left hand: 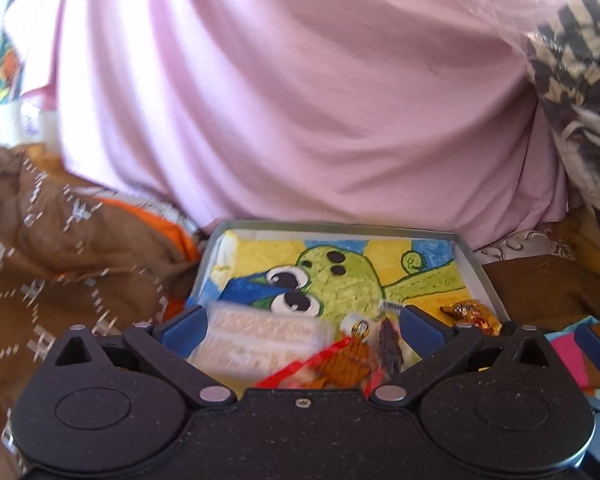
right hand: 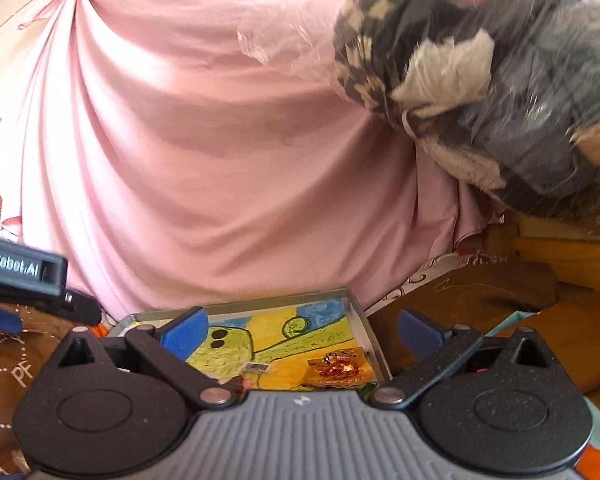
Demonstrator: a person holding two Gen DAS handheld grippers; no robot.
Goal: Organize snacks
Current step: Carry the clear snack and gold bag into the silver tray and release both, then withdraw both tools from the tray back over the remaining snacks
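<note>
- left gripper (left hand: 302,326): jaws spread wide, blue fingers (left hand: 180,326) apart, nothing clamped
- right gripper (right hand: 300,334): jaws wide apart, nothing gripped, sits right of left gripper

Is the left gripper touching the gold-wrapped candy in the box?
Apart. In the left wrist view the gold-wrapped candy lies outside the open left gripper, with yellow box floor showing between it and the right finger.

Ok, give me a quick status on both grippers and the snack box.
Left gripper open over the snacks. Right gripper open, empty. Box holds pale packet, gold candy. Nothing blocking.
</note>
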